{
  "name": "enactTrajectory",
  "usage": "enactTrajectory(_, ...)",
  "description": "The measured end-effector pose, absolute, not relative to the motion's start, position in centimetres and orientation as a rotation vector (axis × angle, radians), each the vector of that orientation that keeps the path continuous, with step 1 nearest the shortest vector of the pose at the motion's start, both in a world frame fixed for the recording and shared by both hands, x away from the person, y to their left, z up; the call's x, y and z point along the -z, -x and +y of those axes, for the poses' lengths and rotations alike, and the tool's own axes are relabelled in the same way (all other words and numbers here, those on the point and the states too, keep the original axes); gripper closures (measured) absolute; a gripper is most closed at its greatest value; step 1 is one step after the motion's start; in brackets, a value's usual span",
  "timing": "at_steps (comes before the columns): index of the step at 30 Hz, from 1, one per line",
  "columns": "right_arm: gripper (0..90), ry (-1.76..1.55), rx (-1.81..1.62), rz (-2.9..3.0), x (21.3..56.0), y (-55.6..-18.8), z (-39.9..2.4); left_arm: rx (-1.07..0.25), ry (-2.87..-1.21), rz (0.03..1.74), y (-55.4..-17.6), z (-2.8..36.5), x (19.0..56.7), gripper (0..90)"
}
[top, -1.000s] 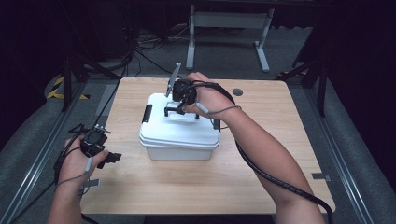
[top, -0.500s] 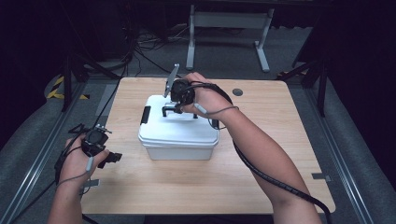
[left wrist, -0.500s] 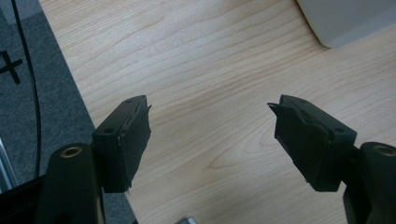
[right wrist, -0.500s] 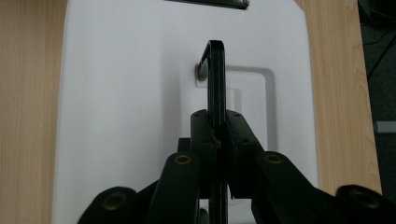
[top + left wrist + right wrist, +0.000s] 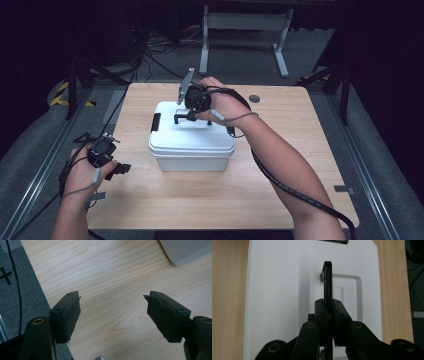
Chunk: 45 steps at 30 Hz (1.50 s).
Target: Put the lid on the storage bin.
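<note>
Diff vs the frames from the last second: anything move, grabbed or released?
No visible change. The right gripper stays shut on the black handle of the white box, with the handle raised upright off the lid. The left gripper stays open over the table, left of the box, with nothing between its jaws. The box sits in the same spot.

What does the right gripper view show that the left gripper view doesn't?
Right gripper view alone: the right gripper shut on the black carry handle, raised upright from its recess in the white lid. Left gripper view alone: the left gripper open over bare wood, with grey floor at the table's edge. Both: the wooden table and part of the white box.
</note>
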State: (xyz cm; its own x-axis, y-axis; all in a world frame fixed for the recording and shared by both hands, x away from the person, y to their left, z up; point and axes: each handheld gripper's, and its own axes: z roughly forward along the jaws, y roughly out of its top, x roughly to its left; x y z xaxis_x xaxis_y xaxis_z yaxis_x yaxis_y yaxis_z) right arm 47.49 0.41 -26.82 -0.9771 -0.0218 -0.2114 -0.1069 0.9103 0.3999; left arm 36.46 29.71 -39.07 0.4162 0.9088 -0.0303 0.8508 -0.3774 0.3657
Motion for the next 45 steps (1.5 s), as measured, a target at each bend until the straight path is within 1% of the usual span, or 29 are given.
enactTrajectory(12,84.4,0.109,-0.596,2.856,27.7,-47.9,0.9,-0.248,-2.355,1.518,-36.4,29.8,39.0,27.3)
enactTrajectory(22,84.1,0.179,-0.571,2.868,27.8,-47.1,1.5,-0.243,-2.361,1.517,-36.6,29.6,39.1,27.3)
enactTrajectory(28,83.4,0.109,-0.582,2.862,28.1,-47.8,0.9,-0.247,-2.359,1.513,-36.5,29.8,39.1,27.3)
enactTrajectory(32,84.6,0.115,-0.553,2.879,28.1,-47.3,0.9,-0.248,-2.349,1.519,-36.5,29.7,39.1,27.3)
enactTrajectory(38,84.0,0.092,-0.576,2.878,28.2,-47.0,0.6,-0.249,-2.353,1.513,-36.4,29.8,39.0,27.3)
enactTrajectory(40,83.3,0.067,-0.6,2.887,28.3,-47.0,0.5,-0.253,-2.351,1.516,-36.4,29.8,39.0,27.3)
enactTrajectory(43,73.9,0.002,-0.623,2.897,28.2,-47.1,0.4,-0.243,-2.358,1.519,-36.5,29.7,39.2,27.3)
enactTrajectory(45,70.4,-0.018,-0.652,2.907,28.1,-47.1,0.2,-0.247,-2.36,1.519,-36.6,29.6,39.2,27.3)
